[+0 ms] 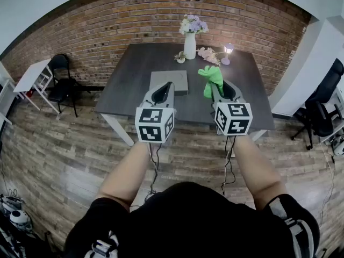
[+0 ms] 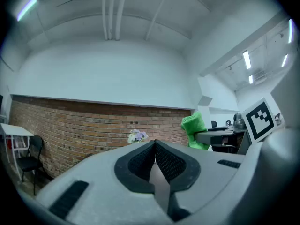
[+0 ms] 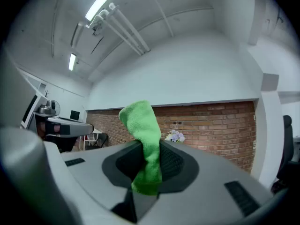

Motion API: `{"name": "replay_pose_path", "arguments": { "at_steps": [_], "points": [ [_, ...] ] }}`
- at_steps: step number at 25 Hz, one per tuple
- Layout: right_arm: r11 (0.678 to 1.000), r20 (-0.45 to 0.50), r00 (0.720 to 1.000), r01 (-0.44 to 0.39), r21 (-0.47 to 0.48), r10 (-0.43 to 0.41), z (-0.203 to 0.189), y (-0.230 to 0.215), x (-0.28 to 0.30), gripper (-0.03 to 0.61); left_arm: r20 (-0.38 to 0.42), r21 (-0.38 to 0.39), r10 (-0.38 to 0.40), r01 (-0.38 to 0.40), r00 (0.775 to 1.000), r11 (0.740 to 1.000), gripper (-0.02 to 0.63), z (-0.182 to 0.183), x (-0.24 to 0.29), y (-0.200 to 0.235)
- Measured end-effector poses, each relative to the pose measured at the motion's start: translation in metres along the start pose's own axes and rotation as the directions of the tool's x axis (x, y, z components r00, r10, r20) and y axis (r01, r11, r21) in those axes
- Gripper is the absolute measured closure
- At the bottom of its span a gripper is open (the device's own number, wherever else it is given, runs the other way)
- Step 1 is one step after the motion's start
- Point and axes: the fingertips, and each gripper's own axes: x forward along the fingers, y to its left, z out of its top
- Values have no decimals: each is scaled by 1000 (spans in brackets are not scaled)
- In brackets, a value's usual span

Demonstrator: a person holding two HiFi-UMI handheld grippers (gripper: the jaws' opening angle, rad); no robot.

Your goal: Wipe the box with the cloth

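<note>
The cloth is pinched in the right tongs; the left tongs are closed, empty. The box lies toward the near edge of the surface. The cloth should be lowered flat onto it, the box being steadied.

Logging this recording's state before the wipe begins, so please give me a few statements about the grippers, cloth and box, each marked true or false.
1. The right gripper has the green cloth clamped between its jaws. True.
2. The left gripper grips the grey box. False: its jaws are together on nothing, and the box lies flat on the dark table.
3. The cloth is pressed on the box. False: it is held up in the gripper, to the right of the box and apart from it.
4. A white vase of flowers stands on the table beyond the box. True.
</note>
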Motion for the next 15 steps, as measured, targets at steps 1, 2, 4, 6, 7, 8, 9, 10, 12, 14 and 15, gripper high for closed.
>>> {"name": "replay_pose_path", "arguments": {
  "at_steps": [1, 2, 4, 6, 7, 8, 9, 10, 12, 14, 15],
  "points": [
    [1000, 1, 1000, -1, -3, 1, 1, 3, 1, 500, 0, 4, -1, 1, 1000, 1000, 604, 0, -2, 3],
    [1000, 1, 1000, -2, -6, 2, 2, 7, 1, 500, -2, 7, -3, 3, 1000, 1000, 604, 0, -5, 5],
    [1000, 2, 1000, -6, -6, 6, 2, 16, 2, 500, -12, 13, -7, 7, 1000, 1000, 604, -3, -10, 9],
    [1000, 1, 1000, -13, -1, 13, 2, 26, 5, 500, -25, 22, -16, 17, 1000, 1000, 604, -8, -14, 12],
    [1000, -1, 1000, -16, 0, 16, 1, 30, 7, 500, -29, 25, -20, 21, 999, 999, 604, -10, -15, 13],
    [1000, -3, 1000, -20, -2, 20, 1, 35, 10, 500, -32, 24, -21, 22, 999, 999, 604, -11, -16, 16],
    [1000, -6, 1000, -23, -5, 23, 0, 39, 13, 500, -35, 21, -20, 21, 999, 1000, 604, -12, -17, 20],
    [1000, -10, 1000, -27, -8, 27, -1, 43, 16, 500, -38, 17, -17, 17, 999, 1000, 604, -14, -18, 24],
    [999, -18, 999, -33, -17, 33, -4, 52, 20, 500, -46, 10, -8, 8, 999, 1000, 604, -17, -21, 35],
    [999, -28, 999, -44, -23, 43, -10, 61, 24, 500, -56, 0, 0, -1, 998, 1000, 605, -24, -25, 45],
    [998, -35, 998, -51, -25, 50, -15, 66, 26, 500, -63, -6, 4, -5, 998, 1000, 604, -29, -27, 50]
  ]
}}
